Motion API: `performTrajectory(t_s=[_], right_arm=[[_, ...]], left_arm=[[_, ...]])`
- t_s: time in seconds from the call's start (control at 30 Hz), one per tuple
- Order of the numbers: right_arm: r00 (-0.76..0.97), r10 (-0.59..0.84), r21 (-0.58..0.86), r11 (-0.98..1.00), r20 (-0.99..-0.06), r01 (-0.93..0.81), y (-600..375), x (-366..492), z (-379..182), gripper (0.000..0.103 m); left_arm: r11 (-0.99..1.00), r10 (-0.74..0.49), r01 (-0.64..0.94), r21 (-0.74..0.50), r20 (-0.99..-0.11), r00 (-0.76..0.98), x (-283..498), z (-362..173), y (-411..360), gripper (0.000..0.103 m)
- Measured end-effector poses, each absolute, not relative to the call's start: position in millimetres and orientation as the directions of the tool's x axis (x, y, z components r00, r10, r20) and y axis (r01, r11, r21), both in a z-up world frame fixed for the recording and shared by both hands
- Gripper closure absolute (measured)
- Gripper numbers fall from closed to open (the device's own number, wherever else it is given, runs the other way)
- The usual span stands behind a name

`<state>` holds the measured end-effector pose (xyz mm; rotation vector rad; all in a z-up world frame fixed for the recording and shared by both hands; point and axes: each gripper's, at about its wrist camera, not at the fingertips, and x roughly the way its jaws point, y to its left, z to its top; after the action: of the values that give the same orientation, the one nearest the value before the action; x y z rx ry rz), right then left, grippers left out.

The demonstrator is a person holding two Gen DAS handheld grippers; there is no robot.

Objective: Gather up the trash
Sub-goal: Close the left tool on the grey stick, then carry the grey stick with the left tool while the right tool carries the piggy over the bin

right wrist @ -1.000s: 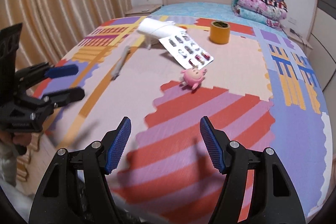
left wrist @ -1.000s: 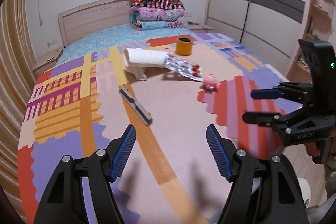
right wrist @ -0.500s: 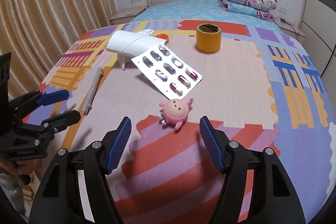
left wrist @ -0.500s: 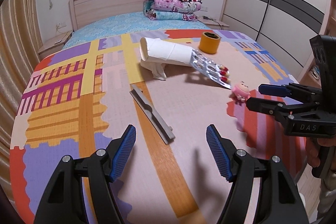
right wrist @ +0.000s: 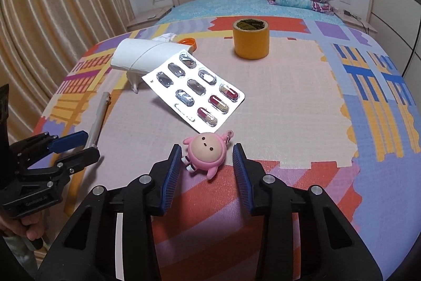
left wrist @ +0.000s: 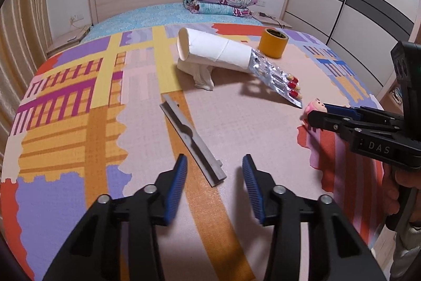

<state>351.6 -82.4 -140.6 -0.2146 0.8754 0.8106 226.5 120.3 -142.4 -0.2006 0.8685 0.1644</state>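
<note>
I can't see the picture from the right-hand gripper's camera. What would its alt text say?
The right gripper, blue-padded jaws just closing but not touching, brackets a small pink round-headed doll keychain on a colourful patchwork mat. Beyond lie a silver pill blister sheet, a white paper roll and an orange tape roll.

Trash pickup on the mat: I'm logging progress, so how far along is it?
Nothing looks collected yet. In hand: the right tool has just been closing around the pink toy, pads apparently not yet pressing; the left tool, also closing, straddles the grey strip. Left: blister pack, paper roll, tape roll.
</note>
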Motion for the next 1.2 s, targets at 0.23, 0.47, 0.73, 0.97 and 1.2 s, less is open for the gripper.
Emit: performTrajectory(t_s=[0.23, 0.47, 0.73, 0.97, 1.2], right_arm=[[0.367, 0.553, 0.156, 0.684, -0.748, -0.713, -80.1, 349.3, -140.0, 0.069], [0.383, 0.560, 0.152, 0.686, -0.734, -0.711, -88.6, 342.9, -130.7, 0.070], [0.401, 0.572, 0.143, 0.682, -0.716, -0.718, -101.8, 327.2, -116.4, 0.070], [0.417, 0.592, 0.142, 0.675, -0.690, -0.724, -117.7, 305.3, -99.7, 0.070], [0.409, 0.618, 0.144, 0.650, -0.671, -0.746, -132.8, 278.8, -88.1, 0.070]], left_arm=[[0.972, 0.051, -0.209, -0.110, -0.764, 0.643, 220.7, -141.9, 121.8, 0.092], [0.975, 0.075, -0.206, -0.083, -0.750, 0.657, 211.4, -132.6, 116.1, 0.093], [0.980, 0.082, -0.188, -0.066, -0.727, 0.682, 195.3, -112.6, 99.9, 0.093], [0.983, 0.085, -0.174, -0.055, -0.707, 0.702, 173.5, -95.0, 82.1, 0.093], [0.989, 0.065, -0.137, -0.053, -0.680, 0.730, 143.7, -76.7, 50.3, 0.093]])
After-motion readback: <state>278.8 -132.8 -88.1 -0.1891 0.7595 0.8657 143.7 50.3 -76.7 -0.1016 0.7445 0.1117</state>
